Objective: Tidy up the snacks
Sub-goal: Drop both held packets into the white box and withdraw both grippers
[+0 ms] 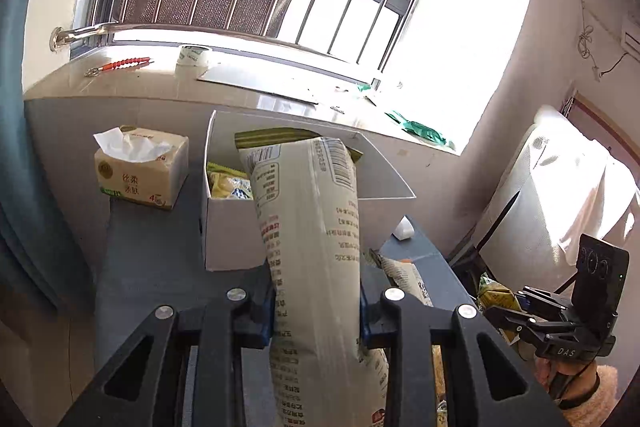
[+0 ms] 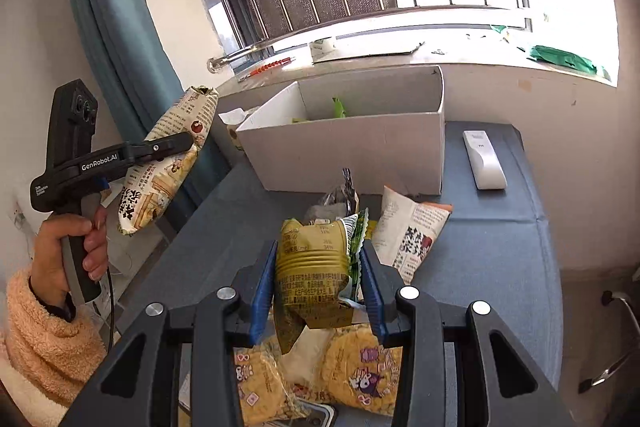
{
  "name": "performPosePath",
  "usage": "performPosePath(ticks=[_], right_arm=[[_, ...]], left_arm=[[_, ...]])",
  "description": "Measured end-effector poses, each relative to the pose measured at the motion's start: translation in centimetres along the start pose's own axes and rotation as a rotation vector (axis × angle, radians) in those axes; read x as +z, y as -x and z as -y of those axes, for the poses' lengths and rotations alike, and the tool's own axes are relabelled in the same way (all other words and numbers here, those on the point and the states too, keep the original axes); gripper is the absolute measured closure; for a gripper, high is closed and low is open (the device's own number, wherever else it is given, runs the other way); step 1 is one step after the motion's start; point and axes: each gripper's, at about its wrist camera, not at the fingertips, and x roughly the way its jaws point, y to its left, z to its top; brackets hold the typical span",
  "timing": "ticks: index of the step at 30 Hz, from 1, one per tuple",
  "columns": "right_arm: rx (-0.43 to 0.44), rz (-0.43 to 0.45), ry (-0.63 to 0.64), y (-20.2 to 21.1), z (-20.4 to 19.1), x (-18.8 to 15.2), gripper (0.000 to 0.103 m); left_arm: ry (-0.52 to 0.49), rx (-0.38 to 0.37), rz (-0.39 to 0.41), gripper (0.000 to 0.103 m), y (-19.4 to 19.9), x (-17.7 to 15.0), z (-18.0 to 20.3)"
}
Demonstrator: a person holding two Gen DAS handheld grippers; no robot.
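Observation:
My left gripper (image 1: pixel 317 311) is shut on a long cream snack bag (image 1: pixel 310 227) with printed text, held upright in the air in front of the white cardboard box (image 1: pixel 228 223); it also shows in the right wrist view (image 2: pixel 168 163). My right gripper (image 2: pixel 318 287) is shut on an olive-green snack packet (image 2: pixel 312 275), lifted above the blue table (image 2: pixel 492 247). The box (image 2: pixel 352 147) holds a few yellow and green packets. Another cream bag (image 2: pixel 408 231) and yellow snack packs (image 2: pixel 360 371) lie on the table near my right gripper.
A tissue pack (image 1: pixel 140 167) stands left of the box. A white remote (image 2: pixel 484 159) lies right of the box. The windowsill (image 1: pixel 280 83) behind holds a tape roll (image 1: pixel 192 57), a red tool and green plastic. A blue curtain (image 2: pixel 116 7) hangs at left.

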Motion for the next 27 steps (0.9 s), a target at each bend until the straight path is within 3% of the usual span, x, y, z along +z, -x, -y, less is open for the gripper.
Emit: performPosePath(ticks=[4, 9, 12, 16, 17, 18, 19, 20, 23, 27], right_arm=[[0.001, 0.033, 0.007, -2.8, 0.5, 7.7, 0.06], [-0.044, -0.014, -0.07, -8.5, 3.6, 16.1, 0.06], [-0.07, -0.047, -0.114, -11.2, 5.1, 18.9, 0.06], [-0.092, -0.086, -0.144, -13.5, 6.8, 19.9, 0.056], [-0.088, -0.091, -0.155, -13.8, 7.2, 19.8, 0.044], [-0.079, -0.101, -0.176, -14.1, 7.6, 19.8, 0.029], [-0.08, -0.097, -0.198, -14.1, 8.0, 19.7, 0.0], [-0.089, -0.073, -0.21, -13.7, 8.4, 19.6, 0.0], [-0.143, -0.022, -0.189, -12.7, 8.9, 19.4, 0.0], [-0.136, -0.002, -0.205, -11.6, 9.4, 19.5, 0.0]], left_arm=[[0.0, -0.02, 0.044, 0.07, -2.3, 6.3, 1.0], [0.047, -0.003, -0.007, 0.07, -8.5, 12.1, 0.3], [0.061, 0.026, -0.044, 0.07, -11.6, 13.7, -0.1], [0.057, 0.053, -0.102, 0.068, -15.0, 13.6, -0.6], [0.068, 0.06, -0.129, 0.059, -15.8, 13.6, -0.9], [0.083, 0.083, -0.143, 0.033, -16.3, 13.5, -1.2], [0.095, 0.108, -0.144, 0.015, -16.2, 13.2, -1.5], [0.099, 0.118, -0.133, 0.0, -16.0, 13.0, -1.7], [0.102, 0.119, -0.122, 0.0, -15.5, 12.6, -2.4], [0.067, 0.153, -0.106, 0.0, -14.2, 12.8, -2.0]])
